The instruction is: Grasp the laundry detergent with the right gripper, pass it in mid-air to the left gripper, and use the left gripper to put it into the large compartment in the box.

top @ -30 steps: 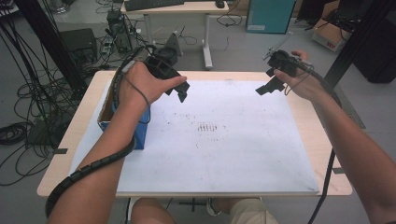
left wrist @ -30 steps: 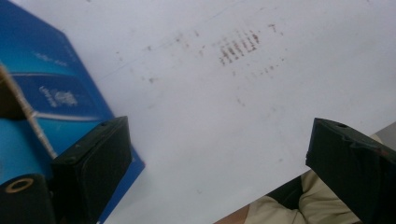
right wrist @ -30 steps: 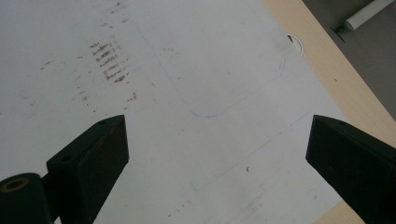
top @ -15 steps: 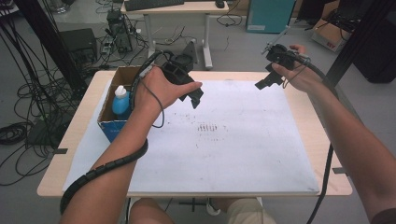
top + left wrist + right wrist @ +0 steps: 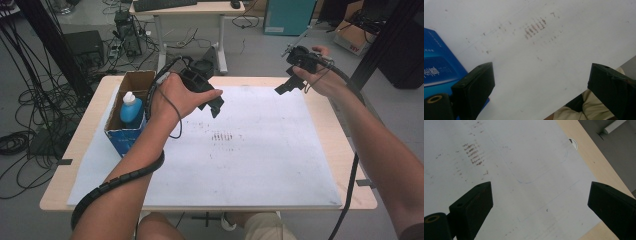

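Both sets of jaws stand wide apart with nothing between them. The left gripper [image 5: 212, 102], black and blocky in the person's left hand, hangs above the white sheet [image 5: 260, 150] just beside the box; its own view looks between its jaws at a patch of brown smudges [image 5: 535, 26] on the white sheet. The right gripper [image 5: 287, 86] is raised well away from the box, over the far right corner of the sheet, its jaws open over bare paper near the edge of the pale wooden tabletop [image 5: 350, 165].

The thing nearest the work is the blue plastic bottle with a white cap [image 5: 131, 109]. It stands inside the open-topped cardboard box with blue printed sides [image 5: 125, 135], which sits at the left edge of the sheet. The bottle's long axis runs upright, cap pointing up out of the box.

As I judge it, the risk lies in the tight fit. The bottle sits deep between the box walls, so jaws coming down from above could catch a cardboard flap or nudge the light box sideways off the sheet. A grip on the narrow cap alone could let the bottle swing or slip, and the left gripper's trailing cable [image 5: 120, 180] could drag across the box.
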`<action>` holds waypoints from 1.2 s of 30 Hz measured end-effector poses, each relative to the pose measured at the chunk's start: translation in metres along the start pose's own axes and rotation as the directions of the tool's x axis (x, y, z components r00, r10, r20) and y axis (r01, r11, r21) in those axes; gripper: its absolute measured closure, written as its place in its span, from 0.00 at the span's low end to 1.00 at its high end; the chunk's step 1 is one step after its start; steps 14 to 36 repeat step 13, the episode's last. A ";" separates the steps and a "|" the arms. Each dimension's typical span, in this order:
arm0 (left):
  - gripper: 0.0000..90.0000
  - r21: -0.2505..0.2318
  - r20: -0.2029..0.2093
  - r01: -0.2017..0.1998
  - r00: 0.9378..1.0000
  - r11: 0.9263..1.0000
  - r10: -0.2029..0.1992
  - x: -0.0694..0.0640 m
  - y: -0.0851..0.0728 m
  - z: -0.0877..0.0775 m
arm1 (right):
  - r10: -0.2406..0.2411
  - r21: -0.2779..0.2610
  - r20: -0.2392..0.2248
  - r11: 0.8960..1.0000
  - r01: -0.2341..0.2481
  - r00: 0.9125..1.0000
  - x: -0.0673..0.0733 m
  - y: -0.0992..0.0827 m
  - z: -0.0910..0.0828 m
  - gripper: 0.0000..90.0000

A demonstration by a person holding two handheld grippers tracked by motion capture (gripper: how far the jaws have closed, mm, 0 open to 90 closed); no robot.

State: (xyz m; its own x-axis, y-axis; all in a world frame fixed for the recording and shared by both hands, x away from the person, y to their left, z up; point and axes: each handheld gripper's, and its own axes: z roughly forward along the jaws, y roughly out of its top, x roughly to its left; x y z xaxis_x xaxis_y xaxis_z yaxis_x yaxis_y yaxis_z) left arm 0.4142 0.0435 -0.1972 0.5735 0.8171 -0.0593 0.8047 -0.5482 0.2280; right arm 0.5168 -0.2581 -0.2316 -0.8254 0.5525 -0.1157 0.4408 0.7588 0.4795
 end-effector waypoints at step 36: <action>0.08 -0.040 0.003 -0.002 1.000 0.999 0.002 -0.001 0.002 0.002 | 0.007 -0.008 -0.005 1.000 -0.007 1.000 -0.002 -0.006 0.002 0.07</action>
